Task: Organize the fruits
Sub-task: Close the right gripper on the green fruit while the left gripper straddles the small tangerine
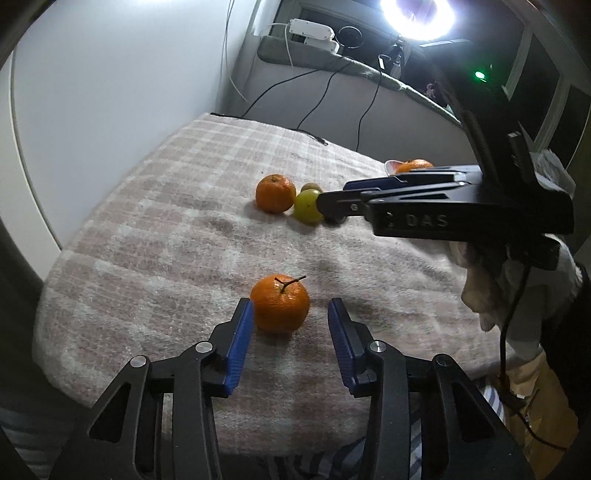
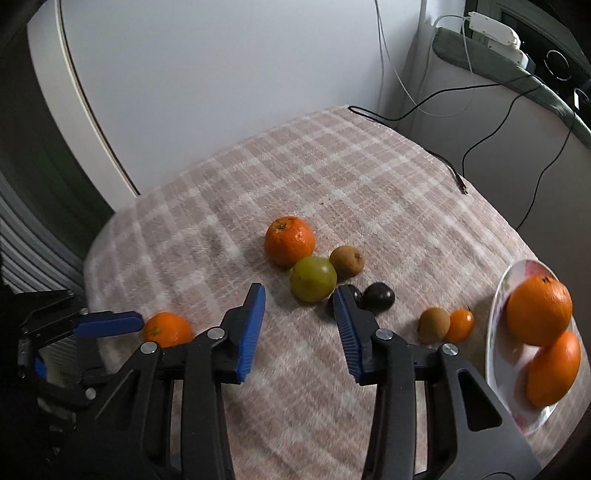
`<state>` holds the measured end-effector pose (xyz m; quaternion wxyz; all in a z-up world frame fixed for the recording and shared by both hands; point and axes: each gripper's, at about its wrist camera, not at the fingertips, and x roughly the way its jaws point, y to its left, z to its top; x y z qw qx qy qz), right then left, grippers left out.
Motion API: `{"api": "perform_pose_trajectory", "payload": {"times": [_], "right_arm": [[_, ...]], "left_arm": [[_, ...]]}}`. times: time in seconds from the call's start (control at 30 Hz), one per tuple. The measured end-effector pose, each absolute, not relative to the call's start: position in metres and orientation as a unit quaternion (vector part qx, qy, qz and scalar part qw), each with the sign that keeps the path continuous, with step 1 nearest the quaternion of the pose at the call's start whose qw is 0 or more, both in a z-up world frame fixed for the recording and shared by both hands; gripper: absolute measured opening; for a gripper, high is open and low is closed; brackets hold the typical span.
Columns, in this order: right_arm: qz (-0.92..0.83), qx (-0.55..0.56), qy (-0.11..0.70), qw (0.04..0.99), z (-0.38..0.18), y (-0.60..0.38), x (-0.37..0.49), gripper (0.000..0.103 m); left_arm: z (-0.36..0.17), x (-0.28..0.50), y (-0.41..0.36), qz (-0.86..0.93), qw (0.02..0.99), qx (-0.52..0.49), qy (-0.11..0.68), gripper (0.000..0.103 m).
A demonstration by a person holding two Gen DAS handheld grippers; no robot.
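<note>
A stemmed mandarin (image 1: 280,303) lies on the checked cloth between the tips of my open left gripper (image 1: 290,308), touching its left pad. It also shows in the right wrist view (image 2: 168,329) beside the left gripper (image 2: 107,323). My right gripper (image 2: 299,295) is open and empty, just short of a green fruit (image 2: 313,279). Around the green fruit lie a mandarin (image 2: 289,240), a brown fruit (image 2: 346,261) and two dark plums (image 2: 378,297). A white plate (image 2: 496,365) at the right holds two oranges (image 2: 538,310). The right gripper (image 1: 332,206) reaches in from the right in the left wrist view.
A second brown fruit (image 2: 433,325) and a small orange fruit (image 2: 460,325) lie next to the plate. A black cable end (image 2: 460,182) rests on the cloth's far edge. A white wall stands behind. A bright ring lamp (image 1: 417,16) shines at the top right.
</note>
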<state>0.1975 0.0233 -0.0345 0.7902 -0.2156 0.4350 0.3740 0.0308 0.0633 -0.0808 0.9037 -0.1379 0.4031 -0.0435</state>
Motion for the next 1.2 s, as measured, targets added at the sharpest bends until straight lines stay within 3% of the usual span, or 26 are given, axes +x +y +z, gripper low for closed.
{"api": "perform_pose_trajectory", "payload": {"times": [0.47,0.67,1.2], "right_arm": [[0.357,-0.271,0.446,0.775,-0.056,0.046,0.205,0.038],[0.349,-0.278,0.444,0.777,-0.055,0.044,0.208,0.022],[0.346,-0.288,0.444,0.775,-0.055,0.046,0.209,0.022]], "left_arm": [[-0.087,0.033,0.065,-0.039,0.9,-0.141,0.411,0.035],[-0.085,0.033,0.065,-0.039,0.901,-0.139,0.41,0.035],[-0.085,0.033,0.066,-0.043,0.901,-0.149,0.404,0.034]]}}
